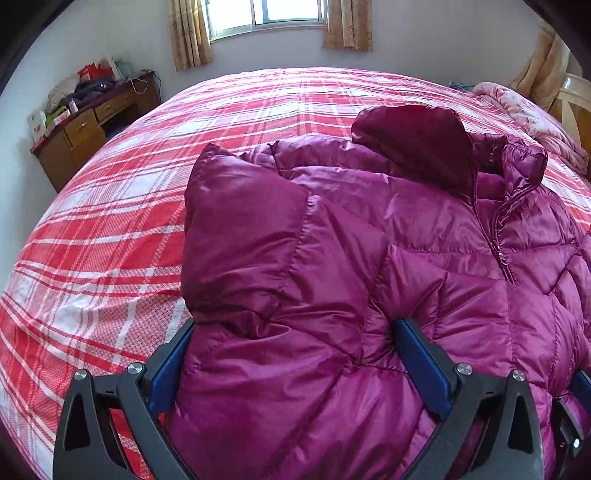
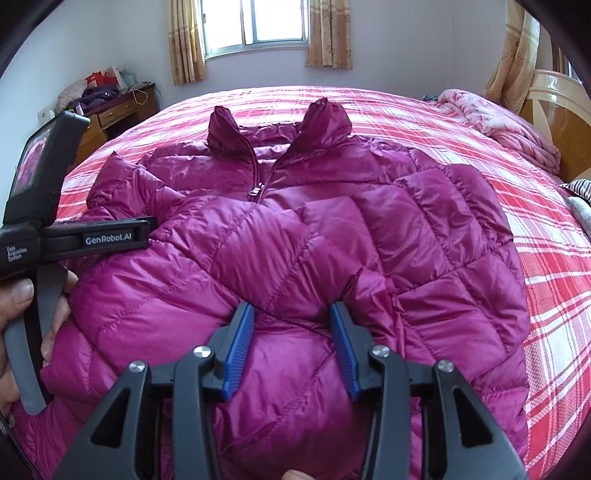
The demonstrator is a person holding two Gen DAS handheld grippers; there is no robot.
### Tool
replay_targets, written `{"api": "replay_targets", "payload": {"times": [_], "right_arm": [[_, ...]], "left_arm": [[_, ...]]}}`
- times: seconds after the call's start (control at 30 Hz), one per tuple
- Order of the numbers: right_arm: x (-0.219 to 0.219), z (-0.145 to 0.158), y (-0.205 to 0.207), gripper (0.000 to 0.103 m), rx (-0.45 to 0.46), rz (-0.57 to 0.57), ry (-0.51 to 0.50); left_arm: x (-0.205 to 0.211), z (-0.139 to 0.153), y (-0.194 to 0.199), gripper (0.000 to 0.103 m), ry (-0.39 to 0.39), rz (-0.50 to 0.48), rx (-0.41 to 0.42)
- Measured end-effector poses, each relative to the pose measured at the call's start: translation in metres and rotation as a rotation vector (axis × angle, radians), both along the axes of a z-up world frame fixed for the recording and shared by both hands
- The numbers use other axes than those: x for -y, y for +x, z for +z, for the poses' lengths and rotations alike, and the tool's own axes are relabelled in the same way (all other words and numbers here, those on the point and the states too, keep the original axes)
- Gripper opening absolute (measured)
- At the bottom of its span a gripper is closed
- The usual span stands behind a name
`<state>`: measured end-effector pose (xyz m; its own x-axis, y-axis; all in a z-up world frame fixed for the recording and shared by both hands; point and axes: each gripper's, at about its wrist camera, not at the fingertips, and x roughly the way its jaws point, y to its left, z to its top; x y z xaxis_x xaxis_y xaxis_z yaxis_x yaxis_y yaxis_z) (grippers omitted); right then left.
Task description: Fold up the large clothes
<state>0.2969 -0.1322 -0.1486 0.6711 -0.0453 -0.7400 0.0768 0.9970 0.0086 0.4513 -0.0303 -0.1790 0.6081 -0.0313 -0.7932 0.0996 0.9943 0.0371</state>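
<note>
Left wrist view: we see jacket (image 1: 369, 258) on bed (image 1: 110, 221), sleeves folded in; left gripper (image 1: 295, 334) released wide, right gripper (image 2: 291, 317) pinching fabric; body fold remains.

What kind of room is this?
It looks like a bedroom. A big bed with a red plaid sheet fills the room, a pink quilt is bunched near its headboard, and a cluttered wooden desk stands by the curtained window.
</note>
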Motion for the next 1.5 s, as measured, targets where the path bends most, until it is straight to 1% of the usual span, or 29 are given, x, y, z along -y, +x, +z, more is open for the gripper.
{"api": "replay_targets", "payload": {"times": [0.2, 0.3, 0.37, 0.43, 0.47, 0.53, 0.6, 0.67, 0.73, 0.8, 0.83, 0.87, 0.9, 0.93, 1.0, 1.07, 1.17, 1.37, 1.5], "right_arm": [[-0.009, -0.001, 0.002, 0.046, -0.013, -0.008, -0.072], [-0.009, -0.001, 0.002, 0.046, -0.015, -0.010, -0.080], [-0.009, -0.001, 0.001, 0.046, -0.013, -0.010, -0.075], [-0.009, -0.001, 0.002, 0.046, -0.010, -0.011, -0.071], [-0.009, -0.001, 0.002, 0.046, -0.008, -0.011, -0.068], [-0.008, -0.001, 0.002, 0.046, -0.005, -0.012, -0.060], [-0.008, -0.001, 0.001, 0.046, -0.002, -0.012, -0.055], [-0.007, -0.001, 0.001, 0.046, -0.003, -0.012, -0.057], [-0.007, -0.001, 0.001, 0.046, -0.003, -0.011, -0.056], [-0.007, -0.001, 0.000, 0.046, -0.001, -0.011, -0.052], [-0.007, -0.001, 0.000, 0.046, 0.001, -0.011, -0.049], [-0.006, -0.001, 0.000, 0.046, 0.002, -0.011, -0.044], [-0.005, -0.001, 0.000, 0.046, 0.003, -0.010, -0.041], [-0.005, 0.000, 0.000, 0.046, 0.004, -0.010, -0.037], [-0.005, 0.000, 0.000, 0.046, 0.006, -0.010, -0.030], [-0.004, 0.000, 0.001, 0.046, 0.008, -0.010, -0.024], [-0.003, 0.000, 0.001, 0.046, 0.009, -0.009, -0.017], [-0.004, -0.001, 0.002, 0.046, 0.006, -0.010, -0.028], [-0.005, -0.002, 0.001, 0.046, 0.004, -0.012, -0.043]], "left_arm": [[-0.001, -0.002, 0.001, 0.102, -0.019, -0.002, -0.013], [-0.001, -0.001, 0.001, 0.102, -0.013, -0.001, -0.007], [-0.003, 0.002, -0.001, 0.102, -0.013, 0.002, 0.005], [-0.007, 0.009, -0.009, 0.102, -0.013, 0.023, 0.050], [-0.011, 0.016, -0.014, 0.102, -0.021, 0.033, 0.084], [-0.023, 0.030, -0.026, 0.102, -0.073, 0.039, 0.143], [-0.035, 0.046, -0.032, 0.102, -0.125, 0.030, 0.172], [-0.042, 0.062, -0.035, 0.102, -0.153, 0.016, 0.206], [-0.043, 0.073, -0.033, 0.102, -0.188, -0.022, 0.213], [-0.034, 0.078, -0.029, 0.102, -0.197, -0.061, 0.196], [-0.026, 0.077, -0.025, 0.102, -0.200, -0.093, 0.175], [-0.018, 0.074, -0.021, 0.102, -0.188, -0.114, 0.159], [-0.008, 0.069, -0.014, 0.102, -0.150, -0.121, 0.149], [0.000, 0.062, -0.008, 0.102, -0.107, -0.115, 0.145], [0.010, 0.046, 0.005, 0.102, -0.046, -0.102, 0.104], [0.010, 0.028, 0.017, 0.102, -0.019, -0.076, 0.056], [0.005, 0.013, 0.023, 0.102, -0.037, -0.074, 0.013], [0.011, 0.002, 0.026, 0.102, -0.008, -0.068, 0.002], [0.010, 0.001, 0.027, 0.102, -0.010, -0.069, -0.001]]}}
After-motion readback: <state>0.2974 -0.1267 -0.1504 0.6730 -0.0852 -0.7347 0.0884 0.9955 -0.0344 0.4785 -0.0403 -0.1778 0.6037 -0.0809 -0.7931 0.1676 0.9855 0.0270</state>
